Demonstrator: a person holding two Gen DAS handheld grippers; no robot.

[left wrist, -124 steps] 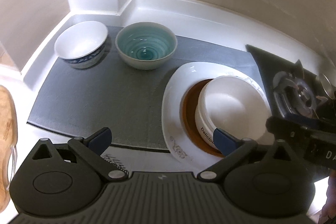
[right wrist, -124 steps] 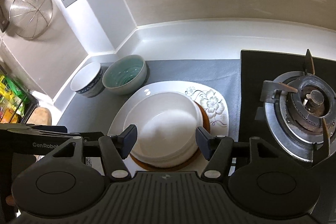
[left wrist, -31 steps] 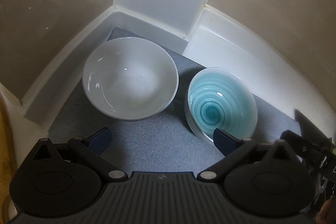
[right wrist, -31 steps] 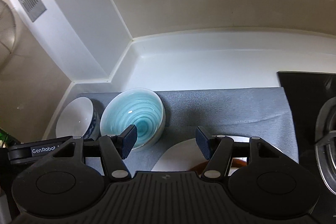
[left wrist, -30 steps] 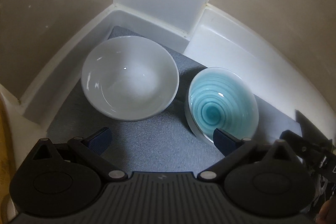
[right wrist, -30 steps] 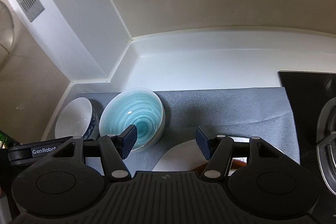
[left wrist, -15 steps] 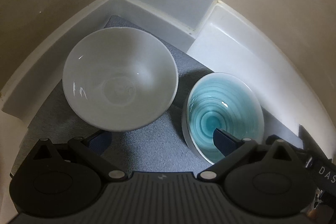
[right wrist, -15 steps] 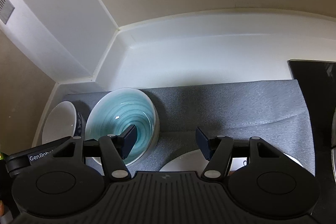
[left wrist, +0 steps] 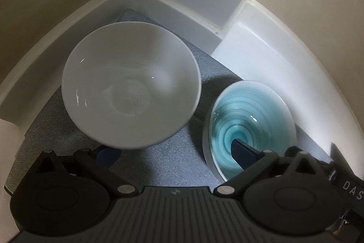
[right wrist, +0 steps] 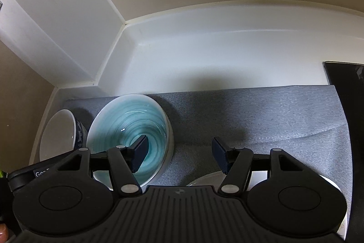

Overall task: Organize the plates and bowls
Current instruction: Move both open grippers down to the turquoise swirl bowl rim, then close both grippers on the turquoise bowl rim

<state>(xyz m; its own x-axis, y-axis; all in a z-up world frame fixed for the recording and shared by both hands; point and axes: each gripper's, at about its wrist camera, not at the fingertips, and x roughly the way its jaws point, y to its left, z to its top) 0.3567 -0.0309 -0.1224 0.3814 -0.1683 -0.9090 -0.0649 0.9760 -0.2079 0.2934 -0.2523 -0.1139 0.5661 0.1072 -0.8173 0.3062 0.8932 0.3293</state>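
A white bowl (left wrist: 130,83) and a teal-glazed bowl (left wrist: 250,126) stand side by side on a grey mat (left wrist: 173,165) in the counter's corner. My left gripper (left wrist: 174,153) is open and low between them. Its left fingertip is partly hidden under the white bowl's near rim and its right fingertip (left wrist: 241,152) shows against the teal bowl. In the right wrist view my right gripper (right wrist: 179,154) is open at the teal bowl (right wrist: 129,129), left fingertip (right wrist: 138,152) over its inside, right fingertip outside, the near wall between them untouched. The white bowl (right wrist: 59,136) shows a blue pattern outside.
White backsplash walls close the corner behind the bowls. A white plate's rim (right wrist: 204,179) peeks out under the right gripper. The black stove glass (right wrist: 345,129) borders the mat (right wrist: 250,120) on the right. The other gripper's body (left wrist: 341,177) shows at the lower right.
Both grippers have come down and closer to the bowls, which now look larger. The right gripper's left fingertip has moved over the teal bowl's inside. The bowls have not shifted.
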